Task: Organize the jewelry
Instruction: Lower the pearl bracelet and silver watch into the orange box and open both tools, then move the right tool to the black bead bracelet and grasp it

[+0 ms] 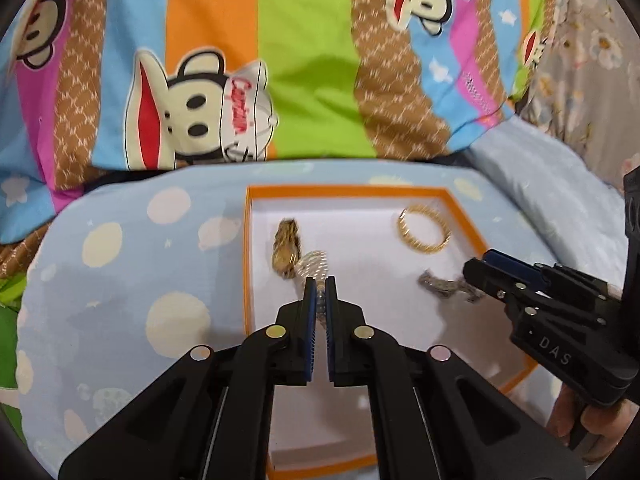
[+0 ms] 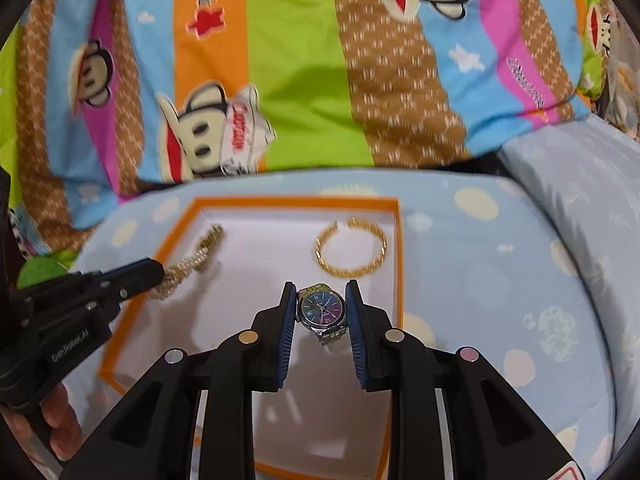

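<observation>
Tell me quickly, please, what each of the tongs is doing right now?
Left tongs: shut on the gold watch, gripping its sparkly band.
Right tongs: shut on the silver watch, pads against its case.

Both grippers are matte black plastic with ribbed blue pads and round silver studs. The right gripper reads "DAS"; the left gripper reads "GenRobot.AI".

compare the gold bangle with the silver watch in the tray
The gold bangle is an open hoop lying free on the tray floor; the silver watch has a dark dial and link band. The bangle is untouched; the watch sits clamped in the right gripper. Both are over the tray.
</observation>
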Motion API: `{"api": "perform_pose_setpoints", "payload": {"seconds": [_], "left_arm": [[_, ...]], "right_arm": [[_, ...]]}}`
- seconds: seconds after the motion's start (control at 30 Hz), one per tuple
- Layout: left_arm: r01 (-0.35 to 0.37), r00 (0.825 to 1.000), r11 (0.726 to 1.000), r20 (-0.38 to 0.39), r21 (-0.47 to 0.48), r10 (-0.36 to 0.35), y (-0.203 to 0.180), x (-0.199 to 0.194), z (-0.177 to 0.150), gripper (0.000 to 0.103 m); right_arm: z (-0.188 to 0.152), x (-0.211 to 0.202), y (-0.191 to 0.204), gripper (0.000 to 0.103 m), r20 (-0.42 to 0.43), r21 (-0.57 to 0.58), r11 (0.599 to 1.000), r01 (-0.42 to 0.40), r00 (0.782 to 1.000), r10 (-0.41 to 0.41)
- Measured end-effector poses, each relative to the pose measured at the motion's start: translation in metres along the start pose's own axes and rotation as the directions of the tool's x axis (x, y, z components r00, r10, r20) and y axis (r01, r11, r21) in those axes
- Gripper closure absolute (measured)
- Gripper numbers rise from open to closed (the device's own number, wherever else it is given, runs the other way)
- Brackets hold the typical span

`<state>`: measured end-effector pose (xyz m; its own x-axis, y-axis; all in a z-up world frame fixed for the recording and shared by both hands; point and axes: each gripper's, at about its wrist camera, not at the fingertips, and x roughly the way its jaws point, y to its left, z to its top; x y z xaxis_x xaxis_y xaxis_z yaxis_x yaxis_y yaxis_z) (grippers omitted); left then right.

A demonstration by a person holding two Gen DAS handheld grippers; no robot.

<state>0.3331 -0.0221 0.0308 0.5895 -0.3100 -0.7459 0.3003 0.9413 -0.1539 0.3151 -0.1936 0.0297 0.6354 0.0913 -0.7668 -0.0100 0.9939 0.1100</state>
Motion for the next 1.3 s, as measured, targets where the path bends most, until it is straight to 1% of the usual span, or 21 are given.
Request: {"api": "perform_pose_setpoints", "payload": {"seconds": [0.07,0.1,0.17,0.2,0.23,0.27,0.3,0.33,0.37,0.4,0.43,0.5,0.57,0.63,0.73,0.83,0.9,1.03,1.1,1.2,1.3], "left_arm": [[-0.003,1.0,1.0,-0.023,-0.001,0.003,0.002,0.008,-0.006,0.099],[0.004,0.999,1.0,-0.034,0.001,-0.004,0.003,0.011,-0.009,0.097],[-0.016,0.999,1.0,-0.037,0.008,0.016,0.002,0.014,-0.012,0.097],[-0.023,0.999,1.0,-0.034,0.014,0.023,0.001,0.014,-0.014,0.095],[-0.029,0.999,0.999,-0.033,0.016,0.029,0.001,0.014,-0.014,0.091],[-0.034,0.999,0.999,-0.024,0.014,0.034,0.002,0.012,-0.015,0.078],[-0.025,1.0,1.0,-0.013,0.009,0.025,0.004,0.009,-0.014,0.073],[-0.012,1.0,1.0,-0.001,0.001,0.012,0.005,0.003,-0.014,0.071],[-0.017,1.0,1.0,0.02,-0.011,0.017,0.007,-0.005,-0.013,0.063],[-0.018,0.999,1.0,0.042,-0.022,0.019,0.009,-0.013,-0.013,0.059],[-0.003,0.997,0.999,0.075,-0.036,0.006,0.013,-0.027,-0.014,0.057],[0.007,0.994,0.998,0.11,-0.056,-0.001,0.017,-0.048,-0.016,0.051],[0.016,0.99,0.998,0.137,-0.069,-0.006,0.022,-0.072,-0.026,0.046],[0.007,0.989,0.997,0.149,-0.071,0.004,0.025,-0.09,-0.04,0.045],[-0.005,0.992,0.997,0.124,-0.073,0.014,0.027,-0.108,-0.071,0.045],[-0.035,0.997,0.997,0.071,-0.072,0.04,0.025,-0.112,-0.108,0.045],[-0.036,0.998,0.997,0.042,-0.071,0.039,0.021,-0.112,-0.127,0.045],[-0.037,0.999,0.998,0.018,-0.056,0.038,0.01,-0.117,-0.154,0.045],[-0.032,0.999,0.998,0.02,-0.058,0.033,0.006,-0.12,-0.16,0.045],[-0.044,0.999,0.997,0.021,-0.07,0.046,0.003,-0.122,-0.167,0.045],[-0.055,0.998,0.995,0.026,-0.082,0.057,0.004,-0.126,-0.17,0.045]], "right_arm": [[-0.006,0.007,-0.003,0.079,-0.028,-0.002,1.0,0.003,1.0,-0.003],[-0.009,0.009,-0.004,0.079,-0.031,-0.006,1.0,0.004,1.0,-0.004],[-0.011,0.007,-0.003,0.078,-0.023,-0.016,1.0,0.002,1.0,-0.002],[-0.012,0.005,-0.003,0.076,-0.023,-0.013,1.0,-0.006,1.0,0.006],[-0.012,0.003,-0.004,0.074,-0.018,-0.007,1.0,-0.02,1.0,0.019],[-0.013,-0.001,-0.005,0.07,-0.007,0.0,0.999,-0.032,0.999,0.032],[-0.013,-0.008,-0.006,0.063,0.008,0.007,1.0,-0.029,1.0,0.029],[-0.012,-0.017,-0.008,0.06,0.034,0.015,1.0,-0.025,0.999,0.024],[-0.012,-0.028,-0.011,0.056,0.061,0.023,0.999,-0.031,0.998,0.029],[-0.012,-0.039,-0.014,0.054,0.083,0.033,0.999,-0.036,0.996,0.034],[-0.014,-0.052,-0.019,0.053,0.105,0.046,0.998,-0.042,0.994,0.037],[-0.022,-0.078,-0.028,0.049,0.138,0.071,0.996,-0.06,0.989,0.05],[-0.037,-0.102,-0.036,0.046,0.16,0.089,0.994,-0.066,0.986,0.052],[-0.061,-0.122,-0.04,0.045,0.175,0.096,0.994,-0.046,0.984,0.028],[-0.101,-0.139,-0.043,0.045,0.17,0.104,0.995,-0.006,0.985,-0.012],[-0.138,-0.141,-0.043,0.045,0.13,0.13,0.991,-0.018,0.992,0.001],[-0.157,-0.141,-0.042,0.045,0.101,0.148,0.988,-0.038,0.995,0.023],[-0.177,-0.142,-0.031,0.045,0.077,0.154,0.986,-0.066,0.996,0.055],[-0.183,-0.142,-0.023,0.045,0.067,0.147,0.987,-0.07,0.996,0.06],[-0.189,-0.147,-0.009,0.045,0.071,0.108,0.992,-0.072,0.995,0.065],[-0.194,-0.149,0.005,0.045,0.068,0.086,0.992,-0.092,0.994,0.086]]}}
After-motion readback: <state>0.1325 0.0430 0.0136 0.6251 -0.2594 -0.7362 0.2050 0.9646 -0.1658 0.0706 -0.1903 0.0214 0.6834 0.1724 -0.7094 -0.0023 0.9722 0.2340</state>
